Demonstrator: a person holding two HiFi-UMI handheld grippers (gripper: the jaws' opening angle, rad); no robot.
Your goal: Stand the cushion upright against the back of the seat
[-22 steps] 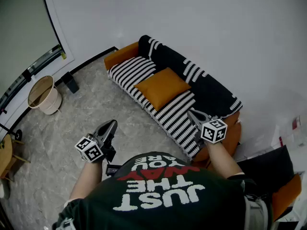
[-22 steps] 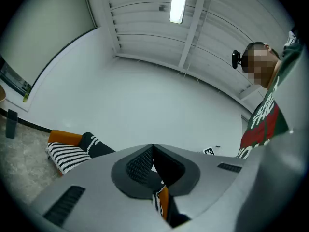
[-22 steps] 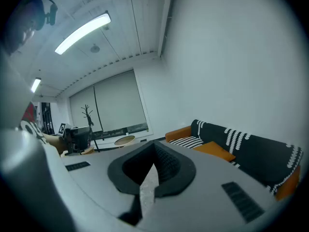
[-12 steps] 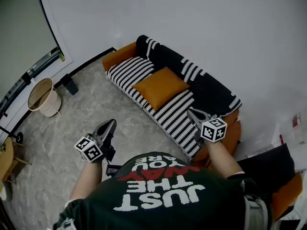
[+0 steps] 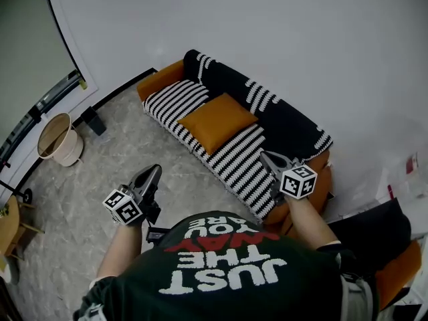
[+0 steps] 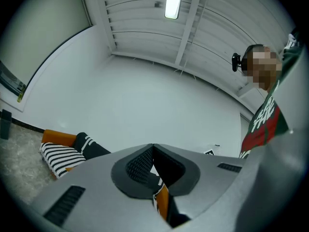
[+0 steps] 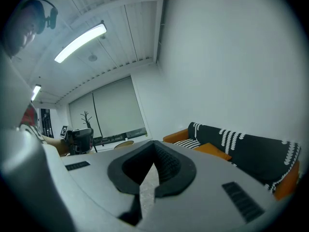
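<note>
You hold the left claw (image 5: 151, 176) over the floor (image 5: 100, 169) and the right claw (image 5: 269, 158) by the near end of the sofa (image 5: 284, 122), each with jaws together on nothing, while the orange cushion (image 5: 216, 120) lies flat on the striped seat (image 5: 235, 164), well apart from both, not yet upright.

Your left forearm (image 5: 118, 249) and right forearm (image 5: 312, 223) reach forward from your torso, well apart. Your left gripper (image 5: 152, 174) points roughly level, its jaws closed together on nothing. Your right gripper (image 5: 270, 158) dips slightly, its jaws likewise together and empty.
</note>
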